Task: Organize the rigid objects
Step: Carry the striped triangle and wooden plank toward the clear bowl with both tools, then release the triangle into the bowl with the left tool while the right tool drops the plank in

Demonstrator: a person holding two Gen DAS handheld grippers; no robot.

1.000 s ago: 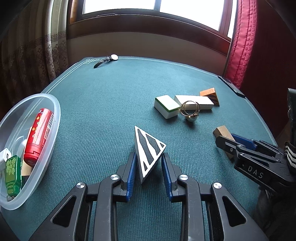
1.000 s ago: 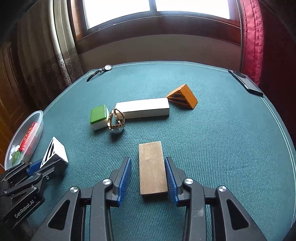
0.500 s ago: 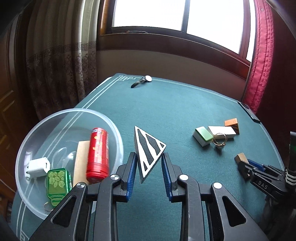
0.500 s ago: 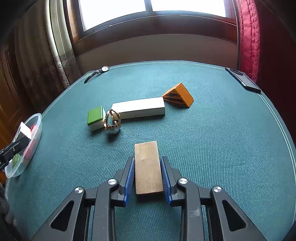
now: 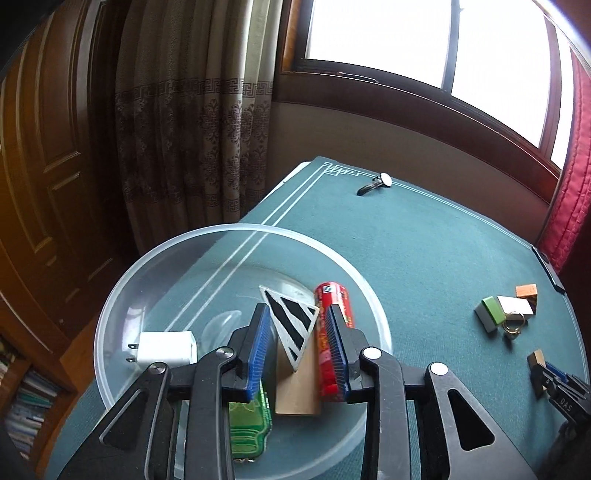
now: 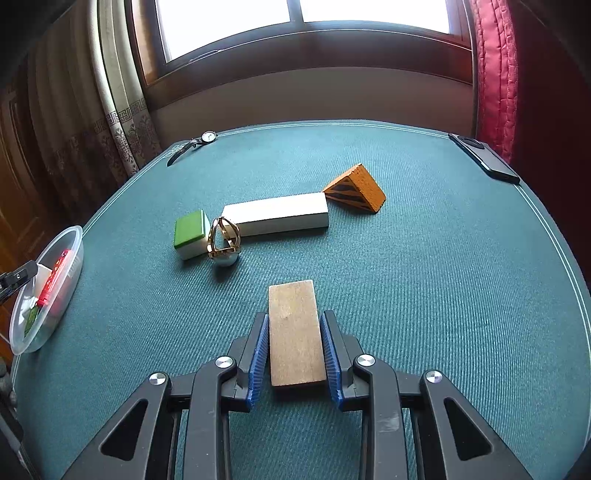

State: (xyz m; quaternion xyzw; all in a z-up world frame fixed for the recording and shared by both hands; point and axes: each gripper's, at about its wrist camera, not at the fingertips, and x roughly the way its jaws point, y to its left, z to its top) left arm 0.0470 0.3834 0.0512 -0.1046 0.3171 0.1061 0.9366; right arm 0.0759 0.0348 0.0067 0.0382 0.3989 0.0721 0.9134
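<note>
The left gripper (image 5: 295, 325) stands wide open over the bowl (image 5: 122, 295), the striped wedge (image 5: 291, 325) loose between its jaws, while the right gripper (image 6: 295, 332) clamps the wooden block (image 6: 295, 332) above the table (image 6: 443, 295).

Over at the far edge of my green table (image 6: 443, 258) lies a wristwatch (image 6: 202, 139), with a dark phone (image 6: 484, 158) by the red curtain (image 6: 495, 74) under the window (image 6: 295, 22).
</note>
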